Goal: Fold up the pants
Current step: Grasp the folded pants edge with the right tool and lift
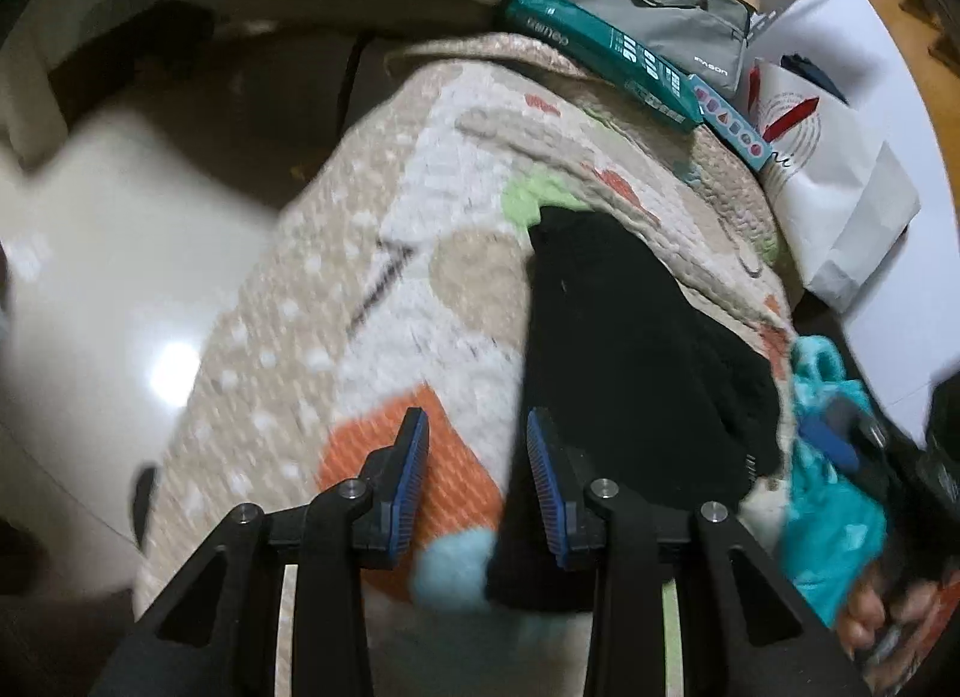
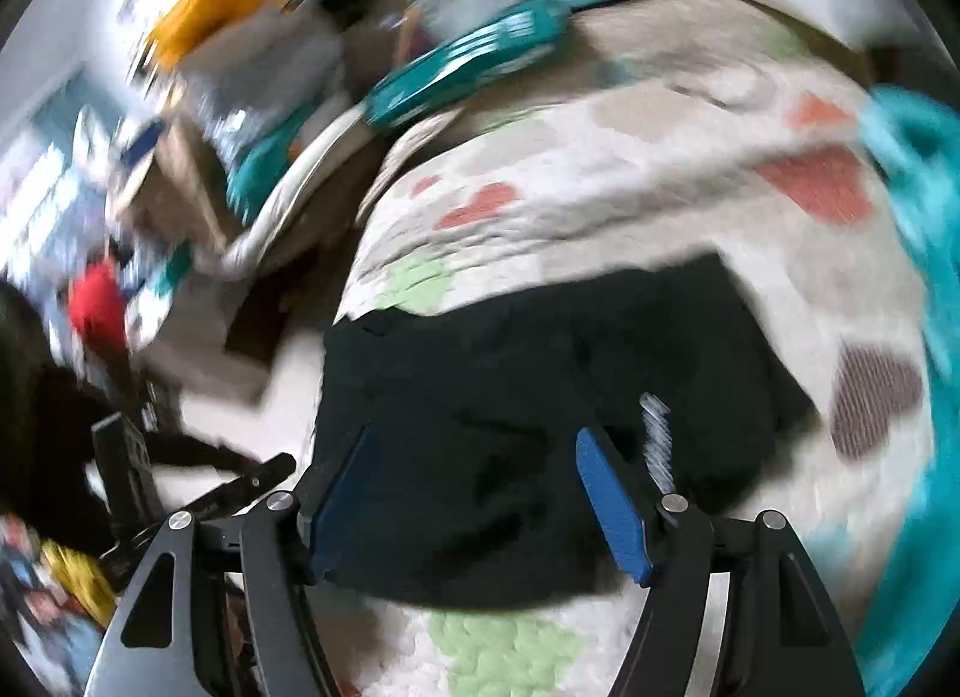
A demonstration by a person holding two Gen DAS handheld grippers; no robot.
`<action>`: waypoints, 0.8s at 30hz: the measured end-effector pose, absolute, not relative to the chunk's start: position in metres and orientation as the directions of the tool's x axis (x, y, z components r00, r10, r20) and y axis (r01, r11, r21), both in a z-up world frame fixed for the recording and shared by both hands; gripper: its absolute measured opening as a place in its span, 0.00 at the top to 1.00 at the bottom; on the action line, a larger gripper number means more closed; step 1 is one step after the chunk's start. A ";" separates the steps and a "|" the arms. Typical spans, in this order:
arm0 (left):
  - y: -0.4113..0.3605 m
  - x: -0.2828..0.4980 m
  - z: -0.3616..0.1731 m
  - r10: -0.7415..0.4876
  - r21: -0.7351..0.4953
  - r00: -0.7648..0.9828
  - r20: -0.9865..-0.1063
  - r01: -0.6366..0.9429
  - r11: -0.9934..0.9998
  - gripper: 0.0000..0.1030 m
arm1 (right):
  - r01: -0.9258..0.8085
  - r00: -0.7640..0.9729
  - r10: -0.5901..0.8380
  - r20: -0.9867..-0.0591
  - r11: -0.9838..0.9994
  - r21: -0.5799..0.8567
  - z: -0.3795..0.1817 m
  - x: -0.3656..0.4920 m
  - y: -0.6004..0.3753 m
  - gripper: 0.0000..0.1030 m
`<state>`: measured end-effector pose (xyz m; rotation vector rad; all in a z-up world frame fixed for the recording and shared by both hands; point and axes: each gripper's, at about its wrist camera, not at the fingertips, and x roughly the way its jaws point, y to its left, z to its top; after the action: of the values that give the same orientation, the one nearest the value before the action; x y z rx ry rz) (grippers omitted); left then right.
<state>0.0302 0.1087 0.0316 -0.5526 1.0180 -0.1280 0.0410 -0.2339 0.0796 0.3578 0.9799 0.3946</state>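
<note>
Left wrist view: black pants (image 1: 630, 337) lie folded into a compact dark block on a patterned quilt (image 1: 390, 253) with beige, white, orange and green patches. Left gripper (image 1: 477, 427) hovers over the pants' left edge, jaws a small way apart, nothing between the blue pads. One fingertip sits over the orange patch, the other over black cloth; contact with the cloth cannot be told. Floor (image 1: 120, 277), pale and glossy, to the left of the quilt. Far side: teal box (image 1: 600, 51), grey laptop bag (image 1: 666, 6), white paper bag (image 1: 834, 181) with red print. Turquoise cloth (image 1: 834, 511) at the quilt's right edge, partly over the other hand-held gripper there; part of a hand (image 1: 870, 619) shows low right.

Right wrist view: heavily blurred. Right gripper (image 2: 474, 439) above the near part of the pants (image 2: 540, 349), jaws standing wide apart, empty; pads clear of the fabric as far as the blur allows. Pants lie across the quilt (image 2: 600, 187), a green patch showing just beyond the far-left corner and another on the near side. Turquoise cloth (image 2: 924, 217) along the right. Teal box (image 2: 468, 54) at the far edge. Clutter to the left too smeared to name, apart from the other gripper's black frame (image 2: 198, 475) low left.
</note>
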 end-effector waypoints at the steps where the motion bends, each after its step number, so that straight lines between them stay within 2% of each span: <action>1: 0.108 0.028 0.030 -0.367 -0.507 0.524 -0.769 -0.150 0.849 0.68 | -0.206 0.473 0.473 -0.743 0.880 0.429 0.084 0.052 -0.216 0.28; 4: 0.111 0.024 0.032 -0.380 -0.524 0.520 -0.765 -0.159 0.837 0.68 | -0.369 0.371 0.472 -0.800 0.865 0.340 0.083 0.092 -0.154 0.28; 9: 0.132 0.027 0.033 -0.404 -0.576 0.523 -0.750 -0.217 0.789 0.65 | -0.488 0.309 0.318 -0.896 0.862 0.137 0.049 0.134 -0.094 0.28; 13: 0.143 0.029 0.030 -0.427 -0.612 0.514 -0.744 -0.265 0.745 0.64 | -0.551 0.255 0.337 -0.906 0.821 0.150 0.037 0.140 -0.078 0.29; 14: 0.145 0.029 0.028 -0.425 -0.610 0.509 -0.749 -0.276 0.743 0.64 | -0.559 0.222 0.351 -0.910 0.810 0.176 0.036 0.141 -0.073 0.37; 15: 0.146 0.029 0.027 -0.424 -0.609 0.505 -0.752 -0.286 0.740 0.64 | -0.560 0.172 0.366 -0.915 0.800 0.215 0.033 0.142 -0.068 0.71; 16: 0.148 0.029 0.024 -0.426 -0.611 0.499 -0.755 -0.298 0.734 0.64 | -0.561 0.138 0.365 -0.921 0.795 0.231 0.032 0.142 -0.062 0.81; 24: 0.170 0.027 0.019 -0.388 -0.606 0.507 -0.770 -0.389 0.694 0.64 | -0.538 0.091 0.434 -0.896 0.779 0.322 0.050 0.155 -0.018 0.86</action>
<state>0.0270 0.1704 0.0193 -0.8467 1.0749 0.0004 0.1546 -0.0176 0.0500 -0.0972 1.2909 0.7239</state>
